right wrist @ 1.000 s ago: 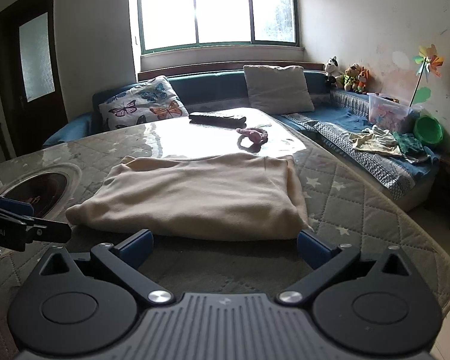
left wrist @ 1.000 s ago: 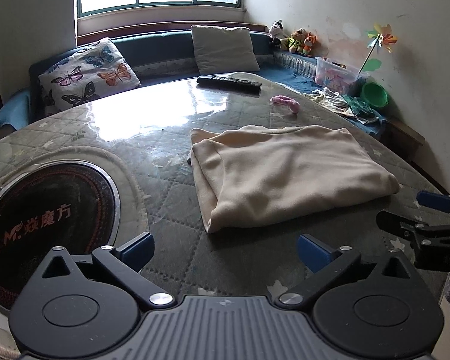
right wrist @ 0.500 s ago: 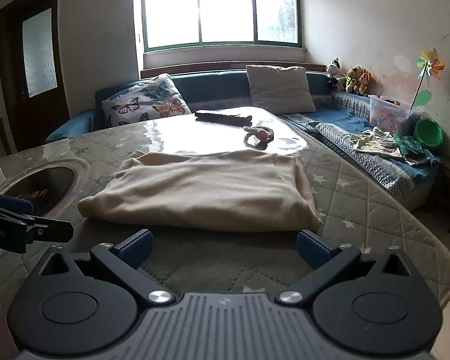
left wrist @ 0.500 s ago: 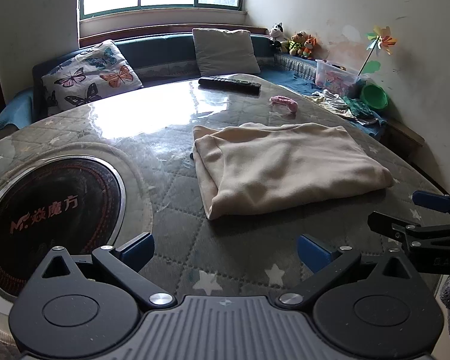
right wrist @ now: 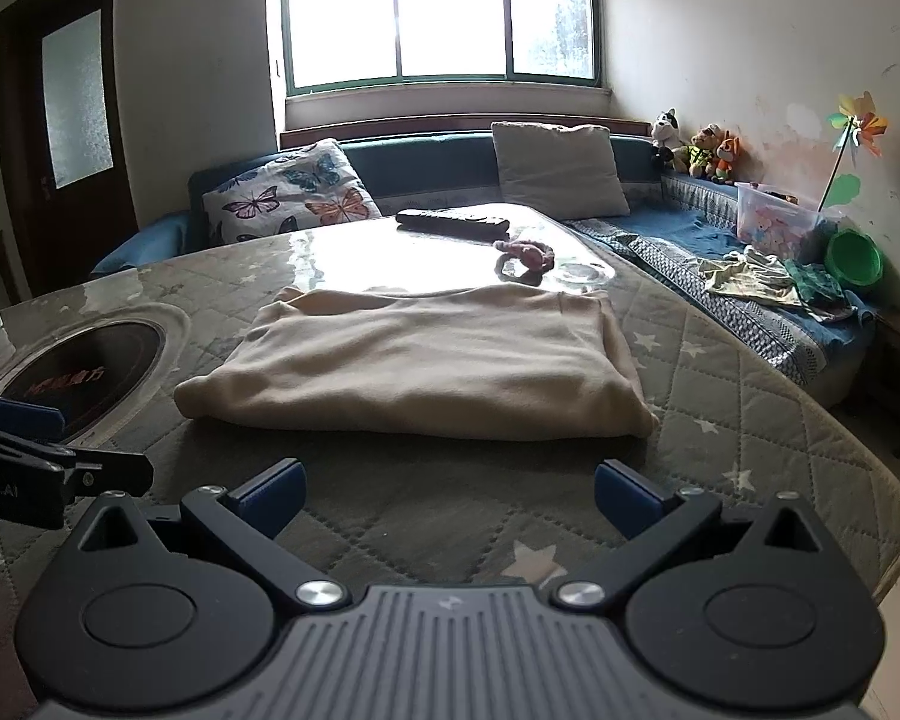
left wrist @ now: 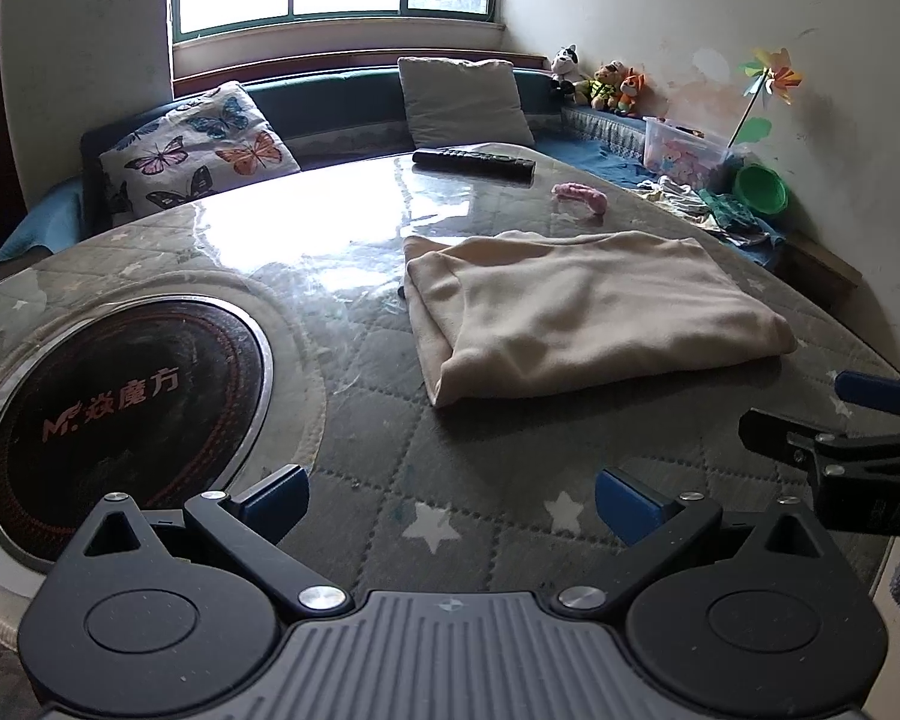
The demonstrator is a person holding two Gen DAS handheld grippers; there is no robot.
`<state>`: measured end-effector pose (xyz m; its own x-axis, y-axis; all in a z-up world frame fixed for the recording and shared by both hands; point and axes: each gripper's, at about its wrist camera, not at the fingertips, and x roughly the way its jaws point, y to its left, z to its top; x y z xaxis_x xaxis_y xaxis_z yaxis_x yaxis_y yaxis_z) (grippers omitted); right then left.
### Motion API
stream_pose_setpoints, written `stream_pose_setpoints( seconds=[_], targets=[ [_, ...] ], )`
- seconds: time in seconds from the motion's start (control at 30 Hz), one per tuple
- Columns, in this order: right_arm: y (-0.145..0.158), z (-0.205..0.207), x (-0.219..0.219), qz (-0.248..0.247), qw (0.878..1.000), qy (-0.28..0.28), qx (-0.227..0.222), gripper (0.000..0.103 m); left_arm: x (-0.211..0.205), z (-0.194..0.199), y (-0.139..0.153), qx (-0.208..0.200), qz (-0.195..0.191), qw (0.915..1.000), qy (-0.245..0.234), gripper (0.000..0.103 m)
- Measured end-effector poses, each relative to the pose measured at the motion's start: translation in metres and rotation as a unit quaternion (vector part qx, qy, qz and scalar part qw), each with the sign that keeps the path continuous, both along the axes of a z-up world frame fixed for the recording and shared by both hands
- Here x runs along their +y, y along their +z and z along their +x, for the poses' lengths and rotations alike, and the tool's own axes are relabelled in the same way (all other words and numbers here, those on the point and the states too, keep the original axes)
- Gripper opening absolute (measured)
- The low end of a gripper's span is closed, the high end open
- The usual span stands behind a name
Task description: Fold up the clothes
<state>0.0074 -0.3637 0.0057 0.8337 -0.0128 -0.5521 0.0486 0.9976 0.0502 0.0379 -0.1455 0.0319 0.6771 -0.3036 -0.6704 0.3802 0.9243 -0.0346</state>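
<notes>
A cream garment (left wrist: 582, 312) (right wrist: 426, 360) lies folded into a flat rectangle on the quilted, glass-topped table (left wrist: 360, 450). My left gripper (left wrist: 450, 501) hovers open over the table's near edge, well short of the cloth, nothing between its blue pads. My right gripper (right wrist: 447, 495) is also open and empty, a short way in front of the garment's near fold. Each gripper shows at the edge of the other's view: the right one (left wrist: 840, 420) at right, the left one (right wrist: 60, 450) at left.
A round black induction plate (left wrist: 120, 408) is set into the table at left. A black remote (left wrist: 474, 162) and a pink toy (left wrist: 582, 198) lie beyond the garment. A sofa with cushions (right wrist: 288, 198), clothes (right wrist: 768, 282) and a plastic box (right wrist: 774, 219) runs behind and right.
Both grippers have drawn back from the folded garment, which now sits farther away in both views. The garment itself has not moved.
</notes>
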Motion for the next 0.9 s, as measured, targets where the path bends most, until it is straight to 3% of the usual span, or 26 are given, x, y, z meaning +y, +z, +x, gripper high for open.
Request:
stream_pose_setpoints(
  seconds=[0.9],
  targets=[
    [-0.002, -0.019, 0.008, 0.006, 1.0, -0.014, -0.004, 0.103, 0.002, -0.029, -0.009, -0.008, 0.0, 0.9999, 0.006, 0.103]
  ],
)
